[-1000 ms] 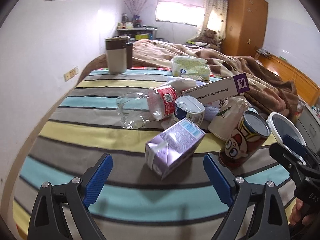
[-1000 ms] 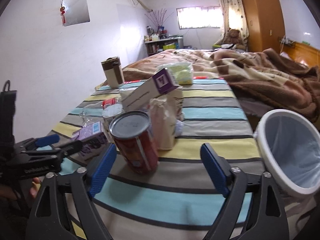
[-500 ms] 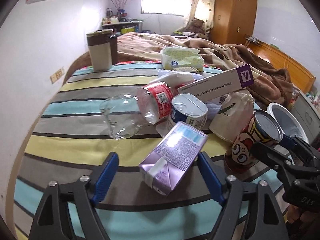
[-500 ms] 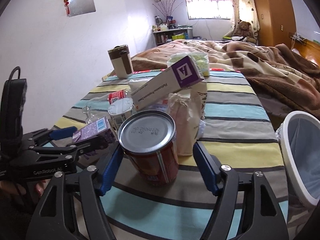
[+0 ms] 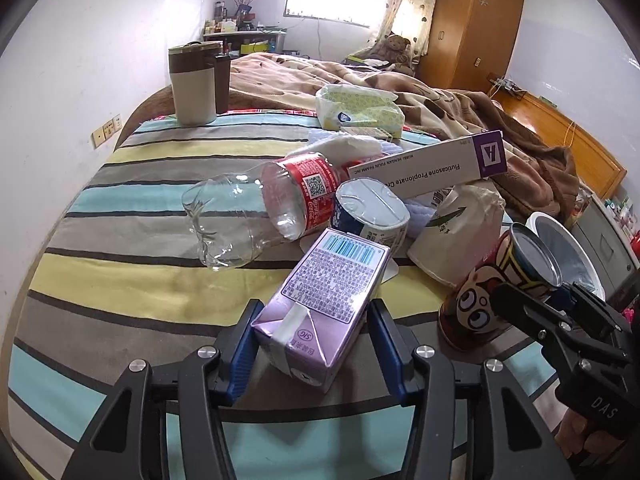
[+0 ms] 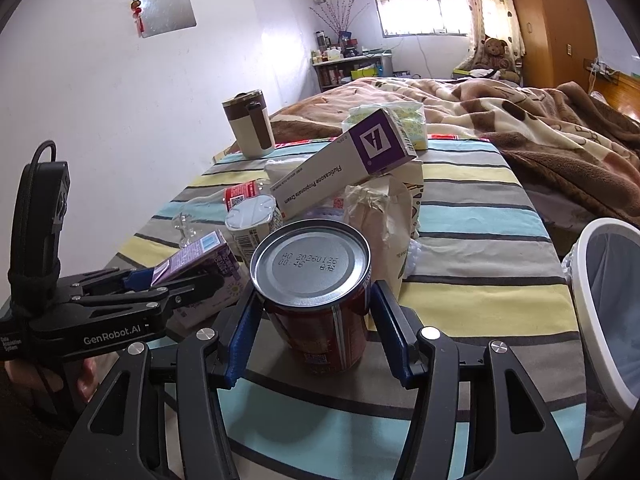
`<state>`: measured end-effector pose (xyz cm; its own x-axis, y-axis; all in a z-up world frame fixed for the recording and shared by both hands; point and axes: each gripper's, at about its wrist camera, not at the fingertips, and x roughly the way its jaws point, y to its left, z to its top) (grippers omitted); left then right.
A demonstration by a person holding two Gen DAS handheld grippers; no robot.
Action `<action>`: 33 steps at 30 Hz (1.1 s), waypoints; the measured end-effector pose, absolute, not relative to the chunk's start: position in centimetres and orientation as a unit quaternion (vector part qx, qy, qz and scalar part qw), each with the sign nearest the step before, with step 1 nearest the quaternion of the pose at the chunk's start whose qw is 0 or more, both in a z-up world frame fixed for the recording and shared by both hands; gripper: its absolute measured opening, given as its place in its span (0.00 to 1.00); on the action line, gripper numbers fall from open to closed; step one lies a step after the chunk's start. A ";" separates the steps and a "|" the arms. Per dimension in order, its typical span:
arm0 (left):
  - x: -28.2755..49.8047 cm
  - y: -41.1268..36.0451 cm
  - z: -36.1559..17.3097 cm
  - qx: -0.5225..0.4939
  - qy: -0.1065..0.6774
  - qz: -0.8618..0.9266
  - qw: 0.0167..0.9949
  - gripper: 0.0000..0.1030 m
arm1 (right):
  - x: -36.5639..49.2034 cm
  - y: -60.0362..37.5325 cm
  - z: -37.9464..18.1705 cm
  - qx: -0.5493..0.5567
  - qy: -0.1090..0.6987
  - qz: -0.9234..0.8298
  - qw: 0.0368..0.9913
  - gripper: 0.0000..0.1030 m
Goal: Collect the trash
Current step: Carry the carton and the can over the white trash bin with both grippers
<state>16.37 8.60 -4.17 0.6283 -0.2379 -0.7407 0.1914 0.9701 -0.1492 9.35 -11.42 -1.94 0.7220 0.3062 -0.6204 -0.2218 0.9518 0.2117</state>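
On the far left of the striped bed [image 5: 120, 280], a brown-and-cream mug [image 5: 195, 82] stood upright near the wall. Nearer the middle, a clear plastic bottle [image 5: 256, 212] with a red label lay on its side, its open end touching a small white-lidded cup [image 5: 370, 210].

Just in front of these, a purple drink carton [image 5: 320, 308] lay flat between the blue pads of the left hand-held gripper [image 5: 312, 344]. The left pad touched the carton's side; the right pad sat just beside it, and I could not tell whether it pressed the carton or stood a little apart.

Behind the cup, a long white box with a purple end [image 5: 432, 168] rested tilted across the pile, over a crumpled paper bag [image 5: 456, 236]. A pack of tissues [image 5: 360, 110] lay farther back, against the brown blanket [image 5: 480, 120].

To the right, a red can [image 6: 316, 300] stood upright between the pads of the right hand-held gripper [image 6: 314, 338]. Both pads were close at its sides, yet the view did not settle whether they gripped it.

At the far right, a white bin [image 6: 608, 312] with a liner stood beside the bed's edge, apart from the can.
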 end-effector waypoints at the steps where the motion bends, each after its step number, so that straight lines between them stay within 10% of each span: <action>1: 16.3 8.6 -4.2 -0.030 0.413 -0.117 0.903 0.51 | 9.3 -11.4 -1.9 0.062 0.344 0.143 0.926 0.55; 33: 12.0 0.2 2.4 -0.035 0.357 -0.180 0.916 0.51 | 5.7 -20.1 2.2 0.092 0.272 0.065 0.956 0.55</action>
<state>11.97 0.18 2.41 0.6809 -0.3538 -0.6412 0.3046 0.9330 -0.1914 5.67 -20.08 2.24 0.8436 0.1738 -0.5080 -0.0733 0.9746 0.2118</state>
